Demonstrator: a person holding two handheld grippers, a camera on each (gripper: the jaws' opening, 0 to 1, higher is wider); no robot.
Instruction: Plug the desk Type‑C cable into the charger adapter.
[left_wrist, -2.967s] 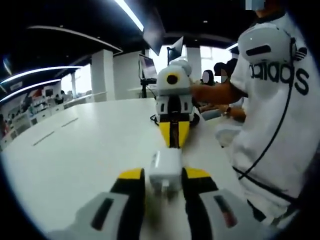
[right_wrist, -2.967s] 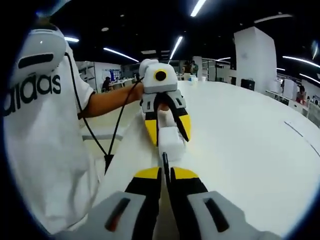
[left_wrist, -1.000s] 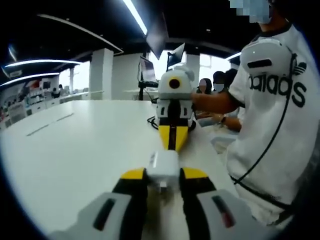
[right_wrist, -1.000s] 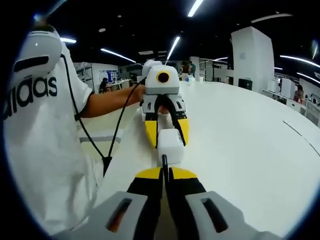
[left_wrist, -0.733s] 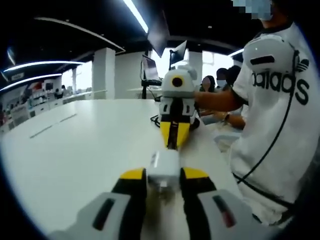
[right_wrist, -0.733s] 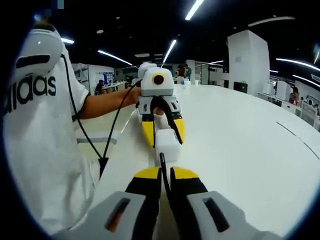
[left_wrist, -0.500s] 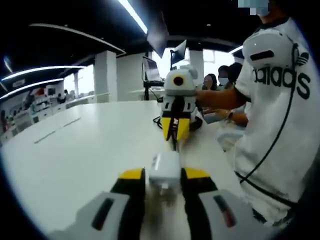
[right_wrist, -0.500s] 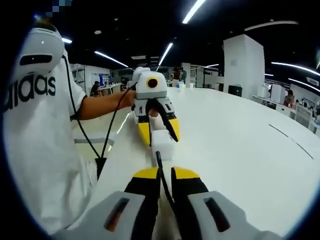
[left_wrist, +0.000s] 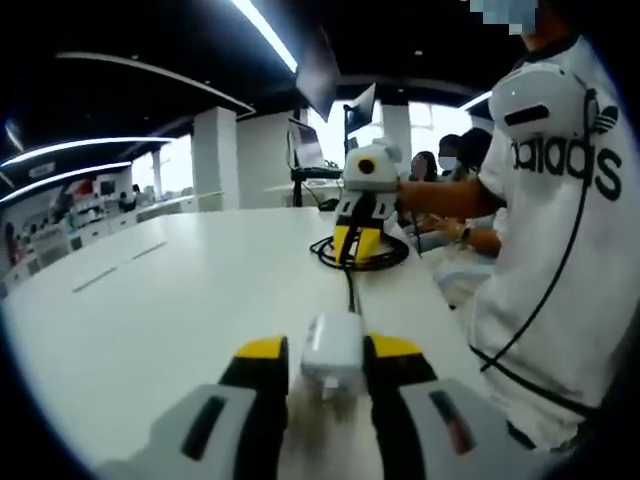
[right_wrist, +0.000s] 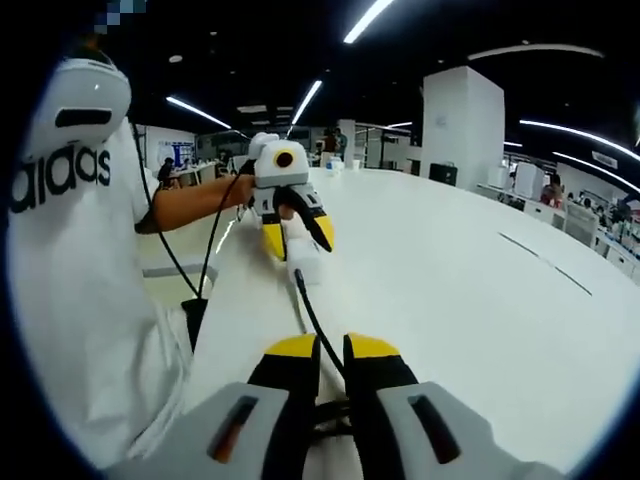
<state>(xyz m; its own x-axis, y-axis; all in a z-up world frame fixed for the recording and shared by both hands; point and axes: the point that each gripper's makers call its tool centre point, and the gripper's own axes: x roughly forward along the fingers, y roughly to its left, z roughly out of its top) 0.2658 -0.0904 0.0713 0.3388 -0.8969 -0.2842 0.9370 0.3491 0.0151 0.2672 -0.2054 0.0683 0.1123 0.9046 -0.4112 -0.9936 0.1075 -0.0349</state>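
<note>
The two cameras face each other low along the white table (left_wrist: 180, 300): the left gripper view looks down its own jaws, close on the white charger adapter (left_wrist: 331, 345) between them, toward the right gripper (left_wrist: 357, 243) farther off beside the coiled black cable (left_wrist: 352, 262). The right gripper view looks back the opposite way, along the cable to the left gripper (right_wrist: 290, 245) at middle distance. Both share the table's near edge, the cable between them, and the person in the white shirt (right_wrist: 70, 260) alongside.

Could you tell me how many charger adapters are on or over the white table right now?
1: the white charger adapter sits between the left gripper jaws over the table, with the black cable plugged in.
</note>
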